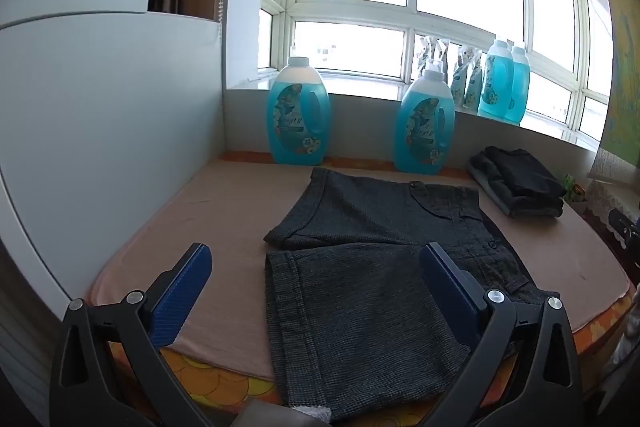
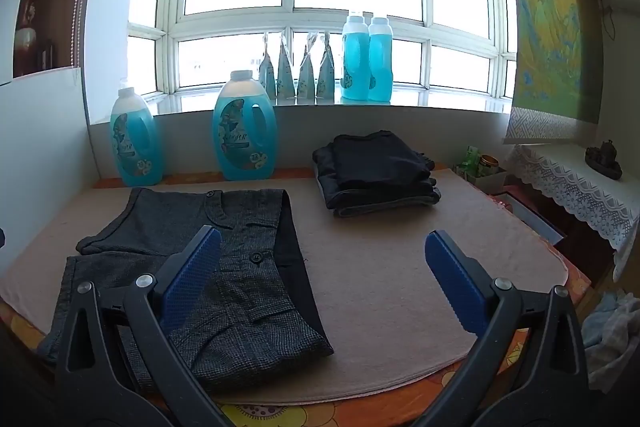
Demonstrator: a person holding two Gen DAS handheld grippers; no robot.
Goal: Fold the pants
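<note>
Dark grey checked shorts lie flat on the beige mat, the two legs toward the left and the waistband toward the right. In the right wrist view the shorts lie at the left, the waistband lining showing black. My left gripper is open and empty, hovering over the near leg. My right gripper is open and empty, its left finger over the waistband area and its right finger over bare mat.
A stack of folded dark garments lies at the back right of the mat. Two blue detergent bottles stand behind the shorts, more bottles and pouches on the windowsill. A white panel walls the left side.
</note>
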